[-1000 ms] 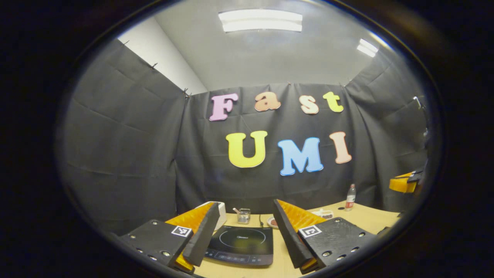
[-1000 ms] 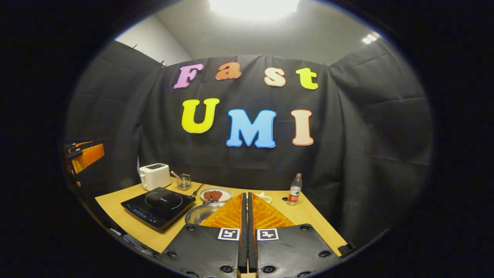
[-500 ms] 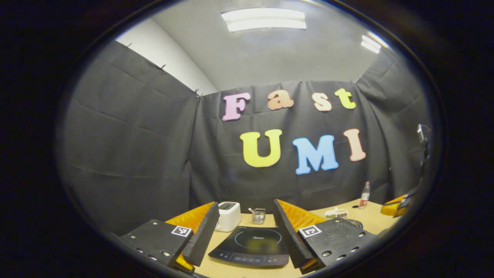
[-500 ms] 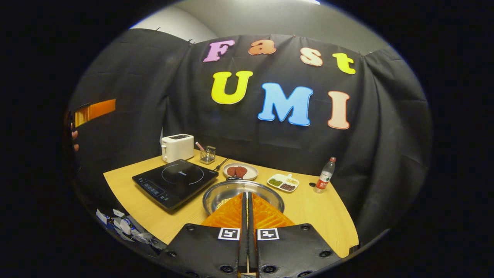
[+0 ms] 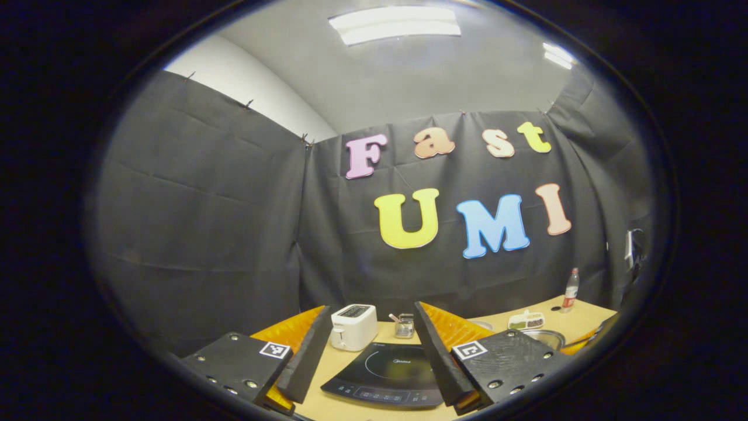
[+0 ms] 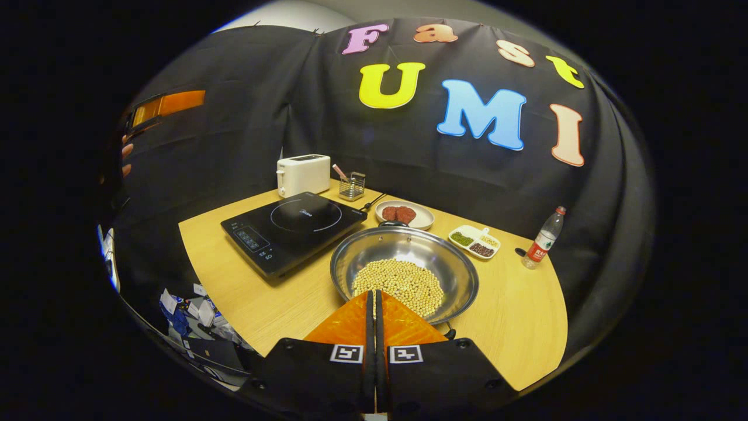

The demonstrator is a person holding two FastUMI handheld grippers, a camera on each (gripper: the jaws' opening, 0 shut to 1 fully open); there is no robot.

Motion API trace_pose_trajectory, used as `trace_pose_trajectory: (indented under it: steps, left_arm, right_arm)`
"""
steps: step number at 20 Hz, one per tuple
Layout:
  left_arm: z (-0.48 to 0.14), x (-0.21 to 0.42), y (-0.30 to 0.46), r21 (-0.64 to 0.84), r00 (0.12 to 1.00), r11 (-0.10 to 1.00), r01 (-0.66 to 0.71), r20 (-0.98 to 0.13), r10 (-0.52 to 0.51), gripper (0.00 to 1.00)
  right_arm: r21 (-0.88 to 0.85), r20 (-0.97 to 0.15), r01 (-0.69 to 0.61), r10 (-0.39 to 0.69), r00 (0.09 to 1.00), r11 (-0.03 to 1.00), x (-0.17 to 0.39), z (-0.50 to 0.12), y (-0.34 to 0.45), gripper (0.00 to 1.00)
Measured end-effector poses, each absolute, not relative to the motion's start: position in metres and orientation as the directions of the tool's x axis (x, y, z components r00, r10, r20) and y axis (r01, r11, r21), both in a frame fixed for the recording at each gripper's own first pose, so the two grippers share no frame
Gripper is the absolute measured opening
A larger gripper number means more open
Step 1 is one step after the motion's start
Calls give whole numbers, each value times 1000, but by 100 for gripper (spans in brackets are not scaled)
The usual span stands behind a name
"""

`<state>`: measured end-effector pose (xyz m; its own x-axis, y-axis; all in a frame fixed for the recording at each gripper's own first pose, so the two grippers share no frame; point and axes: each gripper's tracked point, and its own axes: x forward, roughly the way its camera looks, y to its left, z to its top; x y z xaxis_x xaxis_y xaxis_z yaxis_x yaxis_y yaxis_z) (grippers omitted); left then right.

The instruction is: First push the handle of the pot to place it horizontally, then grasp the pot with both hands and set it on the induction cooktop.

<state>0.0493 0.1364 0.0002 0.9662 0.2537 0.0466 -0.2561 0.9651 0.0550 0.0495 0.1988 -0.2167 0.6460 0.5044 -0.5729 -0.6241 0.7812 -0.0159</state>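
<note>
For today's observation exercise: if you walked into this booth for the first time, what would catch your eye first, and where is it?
The wide shiny steel pot heaped with pale beans sits mid-table, just ahead of the right gripper, whose fingers are closed together. Left of it lies the flat black induction cooktop, with a white toaster behind it by the wall.

L gripper (image 5: 371, 345) level, fingers wide apart, nothing betw them. R gripper (image 6: 374, 301) tilted down, fingers (image 6: 347, 321) pressed together, no gap, gripping nothing. In right gripper view, L gripper at far left edge, held high, a hand (image 6: 124, 159) around it.
</note>
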Motion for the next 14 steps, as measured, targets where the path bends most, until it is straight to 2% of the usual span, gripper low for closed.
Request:
trace_pose_trajectory:
  steps: [4, 7, 14]
  left_arm:
    - [-3, 56, 135, 68, 957, 955, -290, 40, 288, 82]
    - [-6, 61, 131, 75, 951, 948, -309, 33, 307, 82]
    - [-14, 67, 117, 77, 944, 941, -328, 19, 328, 85]
  right_arm:
    - [7, -633, -670, 522, 572, 742, 45, -246, 199, 0]
    - [31, -670, -685, 523, 526, 728, 45, -263, 198, 2]
    - [60, -739, -687, 495, 457, 724, 46, -296, 181, 2]
